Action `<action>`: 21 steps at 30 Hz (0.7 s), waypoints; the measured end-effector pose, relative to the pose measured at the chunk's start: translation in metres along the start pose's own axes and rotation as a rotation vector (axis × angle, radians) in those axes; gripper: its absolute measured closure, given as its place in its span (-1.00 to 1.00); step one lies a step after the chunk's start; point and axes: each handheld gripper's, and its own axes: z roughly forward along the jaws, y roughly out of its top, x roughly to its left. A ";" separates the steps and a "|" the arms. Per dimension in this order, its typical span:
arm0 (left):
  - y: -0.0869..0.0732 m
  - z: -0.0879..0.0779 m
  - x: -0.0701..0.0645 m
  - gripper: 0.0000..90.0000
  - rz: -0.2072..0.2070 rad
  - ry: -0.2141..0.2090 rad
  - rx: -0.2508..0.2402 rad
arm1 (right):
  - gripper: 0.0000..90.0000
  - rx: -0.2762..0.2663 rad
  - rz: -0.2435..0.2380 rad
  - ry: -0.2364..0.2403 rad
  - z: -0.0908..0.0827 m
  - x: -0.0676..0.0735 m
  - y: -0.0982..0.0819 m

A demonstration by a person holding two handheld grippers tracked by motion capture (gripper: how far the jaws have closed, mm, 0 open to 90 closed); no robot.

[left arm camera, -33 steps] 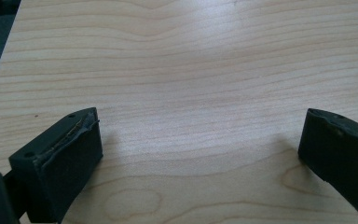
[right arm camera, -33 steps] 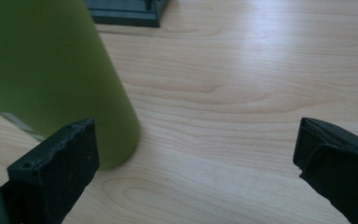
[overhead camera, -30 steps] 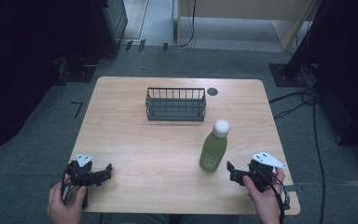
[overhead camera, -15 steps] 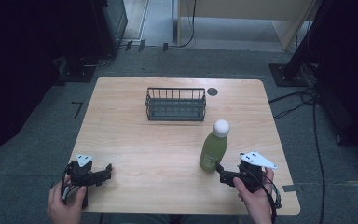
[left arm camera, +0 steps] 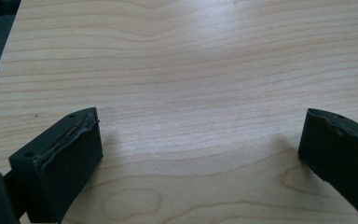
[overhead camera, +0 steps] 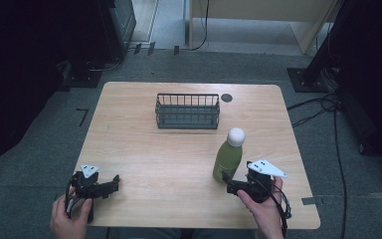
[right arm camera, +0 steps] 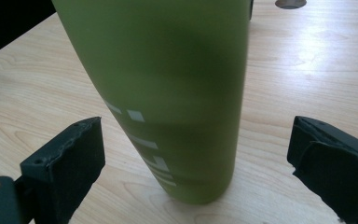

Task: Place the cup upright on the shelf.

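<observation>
High view: a person sits at a wooden table [overhead camera: 144, 149] with a gripper in each hand, a green bottle [overhead camera: 227, 160] standing before the right one.

A black wire basket [overhead camera: 187, 111] sits toward the far edge of the table, with a small dark round hole [overhead camera: 227, 97] just beside its right end. The bottle, upright with a white cap [overhead camera: 236, 136], stands on the near right part, well apart from the basket. The right gripper [overhead camera: 227, 180] faces it from just beside; the right gripper view shows its jaws spread wide on either side of the bottle's base, touching nothing. The left gripper [overhead camera: 110, 183] rests at the near left corner, jaws likewise apart over bare wood.
</observation>
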 end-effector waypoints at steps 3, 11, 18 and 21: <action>0.000 0.000 0.000 -1.00 0.000 0.000 0.000 | -0.80 -0.015 -0.002 -0.010 0.005 0.004 0.000; 0.000 0.000 0.000 -1.00 0.000 0.000 0.000 | -0.71 -0.030 0.008 -0.011 0.013 0.009 0.002; 0.000 0.000 0.000 -1.00 0.000 0.000 0.000 | -0.67 -0.044 -0.007 -0.030 0.021 0.013 0.002; 0.000 0.000 0.000 -1.00 0.000 0.000 0.000 | -0.66 -0.049 0.000 -0.036 0.023 0.013 0.002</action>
